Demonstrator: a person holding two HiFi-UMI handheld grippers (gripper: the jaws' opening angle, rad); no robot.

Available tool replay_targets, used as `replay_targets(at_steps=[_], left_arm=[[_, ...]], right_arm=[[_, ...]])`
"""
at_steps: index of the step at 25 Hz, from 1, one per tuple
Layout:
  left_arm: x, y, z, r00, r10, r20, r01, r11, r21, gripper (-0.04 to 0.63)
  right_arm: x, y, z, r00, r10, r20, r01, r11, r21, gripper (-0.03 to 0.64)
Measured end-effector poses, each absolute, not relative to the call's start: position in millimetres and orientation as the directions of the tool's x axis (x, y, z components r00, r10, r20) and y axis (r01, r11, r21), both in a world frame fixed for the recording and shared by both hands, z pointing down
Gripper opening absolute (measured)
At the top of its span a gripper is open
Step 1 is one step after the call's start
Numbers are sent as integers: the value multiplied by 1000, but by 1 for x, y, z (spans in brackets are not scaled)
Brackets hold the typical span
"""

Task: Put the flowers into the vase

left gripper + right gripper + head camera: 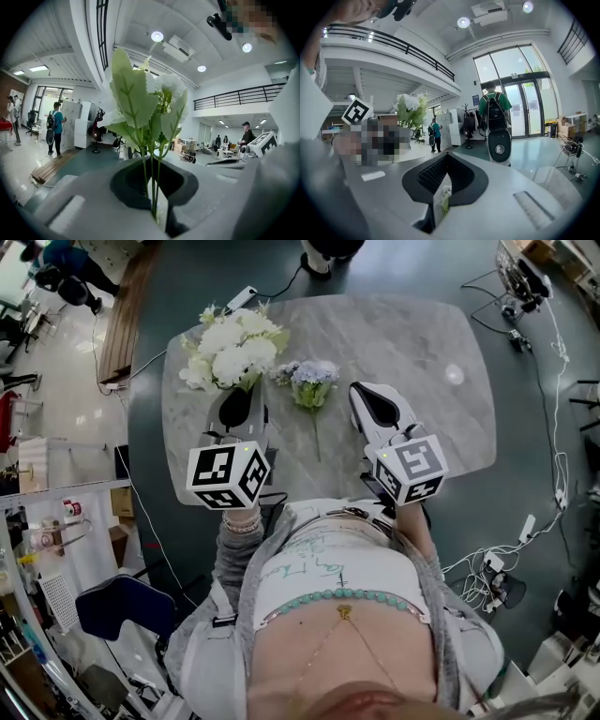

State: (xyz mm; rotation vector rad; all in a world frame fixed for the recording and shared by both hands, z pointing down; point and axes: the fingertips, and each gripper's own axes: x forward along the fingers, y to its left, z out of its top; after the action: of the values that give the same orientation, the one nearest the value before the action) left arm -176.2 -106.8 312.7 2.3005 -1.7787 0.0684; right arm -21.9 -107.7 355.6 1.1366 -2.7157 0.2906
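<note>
A bunch of white flowers [234, 351] with green leaves stands over the left part of the marble table [422, 343]. My left gripper [235, 411] is shut on its stems. In the left gripper view the thin green stems [153, 187] run up between the closed jaws of the left gripper [154, 192] to the leaves. A pale blue flower [314, 373] lies on the table between the two grippers, its stem pointing toward me. My right gripper [375, 405] is shut to the right of it, holding nothing. No vase is in view.
A power strip [242, 298] and its cable lie at the table's far edge. Cables [553, 474] trail over the floor at the right. A wooden bench [122, 315] stands at the left. A person with a backpack [494, 112] stands in the hall.
</note>
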Motion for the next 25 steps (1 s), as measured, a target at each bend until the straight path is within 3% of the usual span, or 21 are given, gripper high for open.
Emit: replay_targets(at_steps=[12,25], left_arm=[[-163,-106,303,294,-946,135,-948,-271,166,17],[-91,-138,300,373,-920,118,-921,-353,162,17]], right_arm=[[-1,-101,354,-655,-716,241,-751,652,-101,25],[74,-115,361,-576,-777,254,-815,570,-107,25]])
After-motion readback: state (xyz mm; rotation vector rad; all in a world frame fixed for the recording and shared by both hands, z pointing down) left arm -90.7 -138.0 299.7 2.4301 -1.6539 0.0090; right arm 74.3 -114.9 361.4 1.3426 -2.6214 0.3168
